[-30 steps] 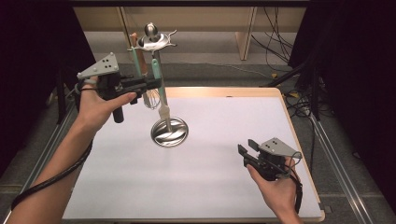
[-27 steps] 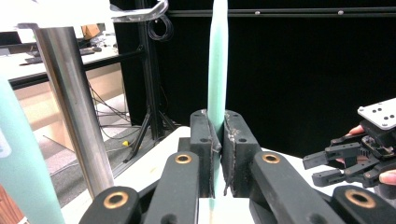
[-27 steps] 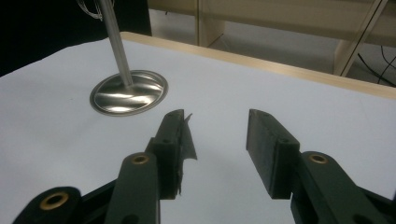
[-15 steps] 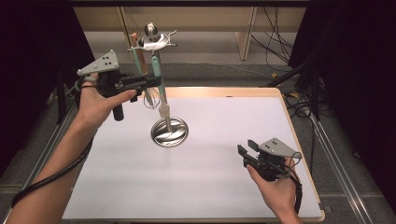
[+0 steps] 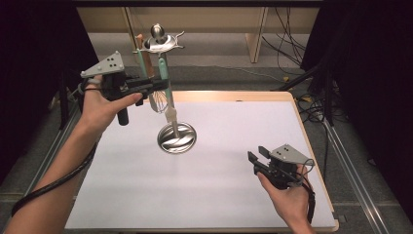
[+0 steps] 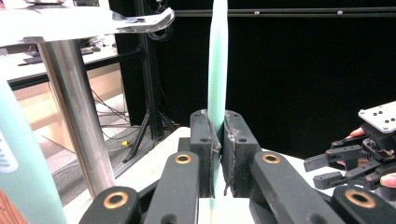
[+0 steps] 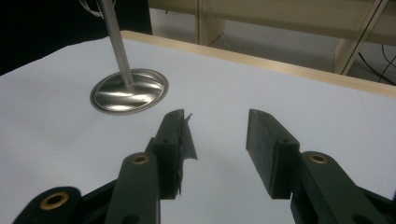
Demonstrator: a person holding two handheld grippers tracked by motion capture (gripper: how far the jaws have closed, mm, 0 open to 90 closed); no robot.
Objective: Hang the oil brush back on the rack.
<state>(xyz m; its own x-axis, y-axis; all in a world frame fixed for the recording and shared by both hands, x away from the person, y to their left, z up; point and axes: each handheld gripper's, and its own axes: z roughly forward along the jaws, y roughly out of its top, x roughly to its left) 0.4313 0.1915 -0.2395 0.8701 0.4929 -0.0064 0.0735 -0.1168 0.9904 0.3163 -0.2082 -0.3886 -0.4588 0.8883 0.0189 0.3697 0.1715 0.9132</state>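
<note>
A metal utensil stand with a round base (image 5: 176, 138) and a hook ring on top (image 5: 160, 41) rises at the back of the white table (image 5: 234, 195). A mint-green utensil handle (image 5: 163, 73) hangs beside its pole. My left gripper (image 5: 163, 85) is shut on that handle (image 6: 217, 70), which runs upright between the pads (image 6: 219, 135). A whisk (image 5: 157, 102) and a second green handle (image 5: 142, 61) hang on the same stand. My right gripper (image 5: 255, 163) hovers low at the front right, open with nothing between its jaws (image 7: 217, 135), and points at the stand's base (image 7: 129, 91).
The stand's pole (image 6: 74, 116) is just left of the held handle, with a hook arm (image 6: 140, 21) above. A wooden rim (image 5: 311, 146) bounds the table on the right. Cables (image 5: 311, 105) lie on the floor beyond it. White table surface lies between base and right gripper.
</note>
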